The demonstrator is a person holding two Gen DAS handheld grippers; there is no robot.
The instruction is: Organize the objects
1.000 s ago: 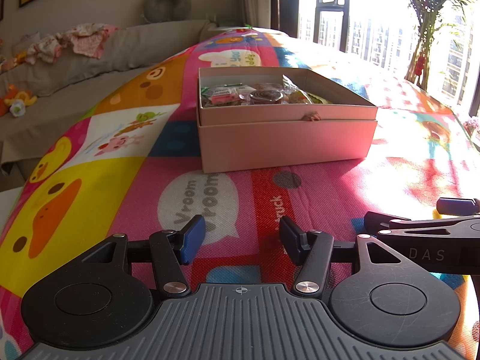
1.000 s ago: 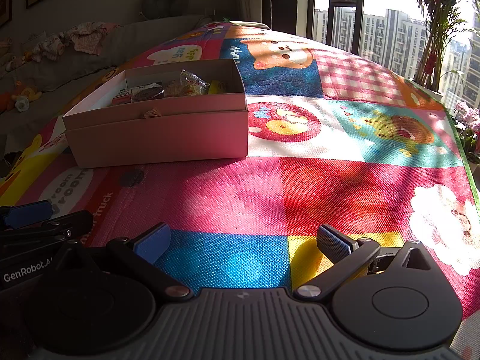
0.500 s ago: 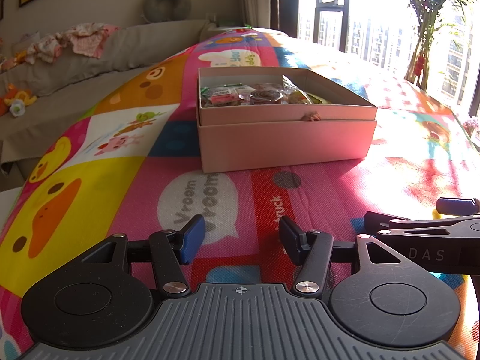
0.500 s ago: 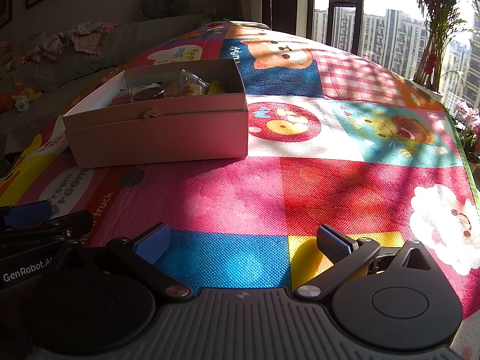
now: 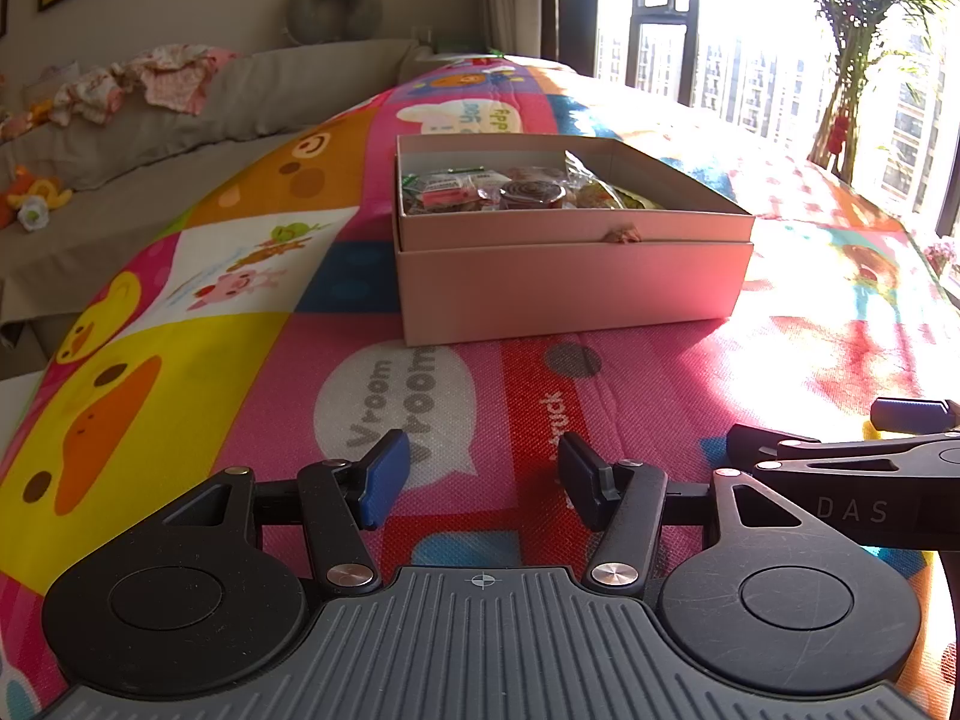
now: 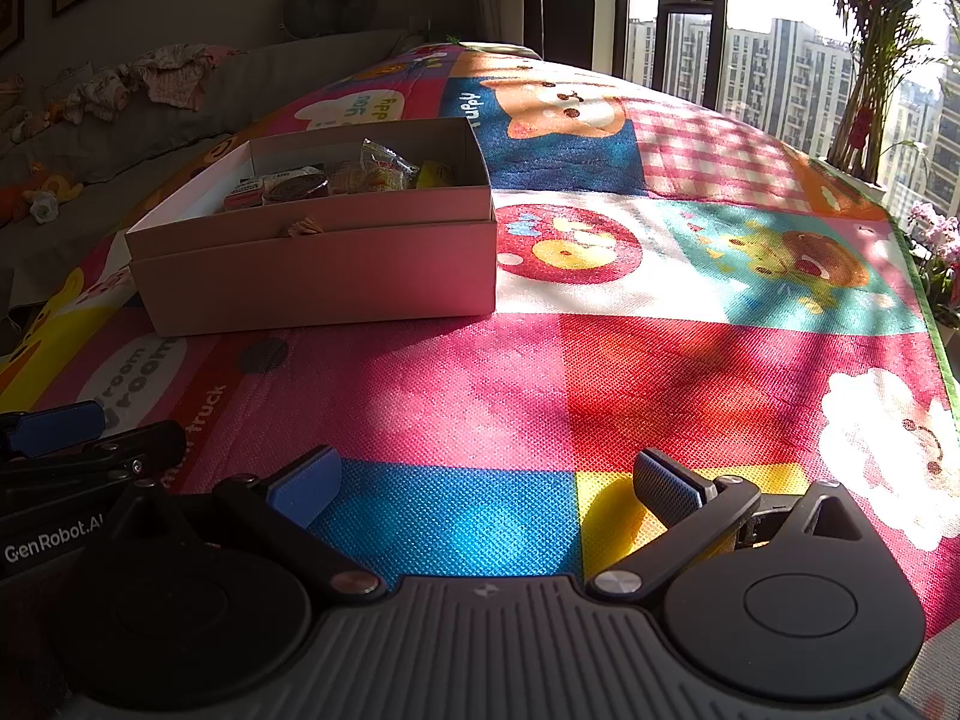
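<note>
An open pink cardboard box (image 5: 570,282) stands on the colourful play mat, ahead of both grippers. It holds several wrapped snacks (image 5: 510,189) and a small round tin. In the right wrist view the box (image 6: 312,276) is at the upper left with the snacks (image 6: 360,177) inside. My left gripper (image 5: 483,480) is open and empty, low over the mat well short of the box. My right gripper (image 6: 486,489) is open wide and empty, over a blue and yellow patch of mat. Each gripper shows at the edge of the other's view.
The play mat (image 6: 660,372) spreads wide to the right of the box. A grey sofa (image 5: 180,120) with clothes and toys runs along the left. Windows and a potted palm (image 6: 870,60) stand at the far right, with pink flowers (image 6: 936,240) by the mat's edge.
</note>
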